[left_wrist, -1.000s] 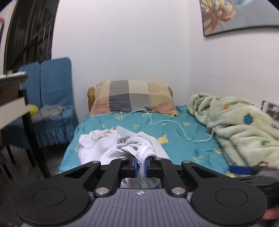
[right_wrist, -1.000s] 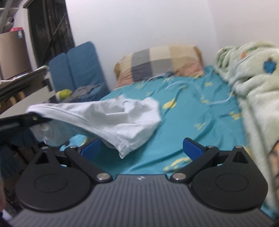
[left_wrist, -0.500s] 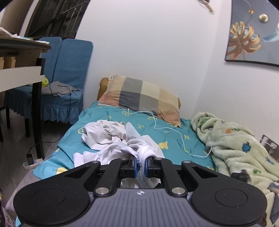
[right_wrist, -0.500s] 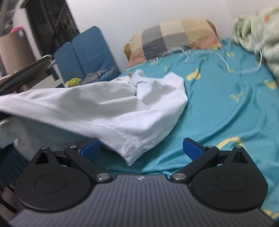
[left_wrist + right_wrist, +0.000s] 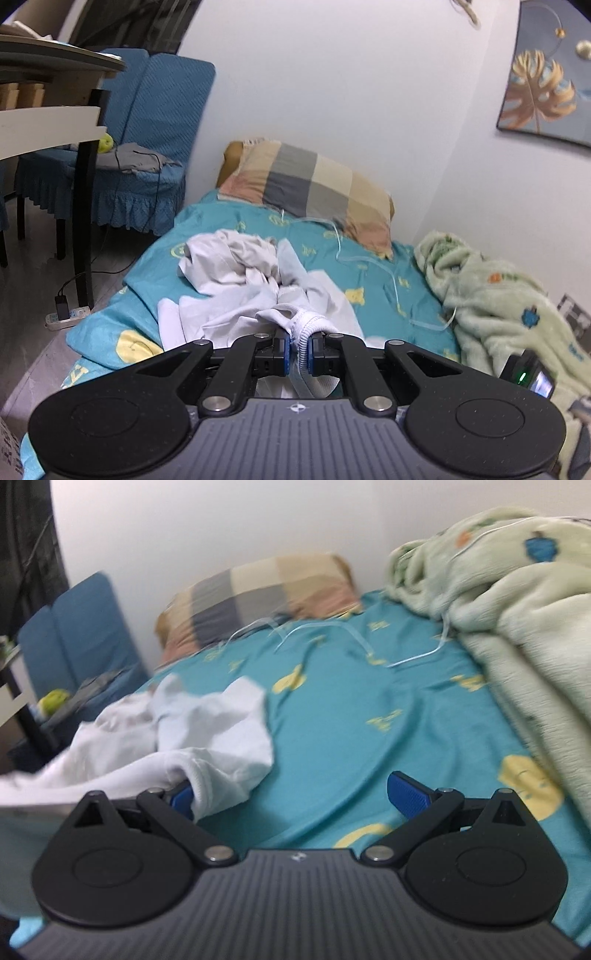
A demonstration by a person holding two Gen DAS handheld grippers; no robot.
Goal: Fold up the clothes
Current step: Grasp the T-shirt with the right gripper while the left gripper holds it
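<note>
A crumpled white garment (image 5: pixel 255 284) lies on the teal bed sheet (image 5: pixel 373 291). My left gripper (image 5: pixel 299 349) is shut on the garment's ribbed white hem, which bulges up between the blue pads. In the right wrist view the same garment (image 5: pixel 207 723) lies at the left, and its hem drapes over my left blue pad (image 5: pixel 183 799). My right gripper (image 5: pixel 295 797) is open wide, low over the sheet (image 5: pixel 351 716), with nothing between the fingers.
A checked pillow (image 5: pixel 314 184) lies at the head of the bed, with a thin white cable (image 5: pixel 369 258) running from it. A pale green fleece blanket (image 5: pixel 498 295) is heaped on the right. A blue chair (image 5: pixel 140 147) and a desk (image 5: pixel 48 110) stand left.
The left gripper has swung back and left with the hem, so more floor and desk show. The right gripper has moved right and lower; the garment now sits at its left finger.
</note>
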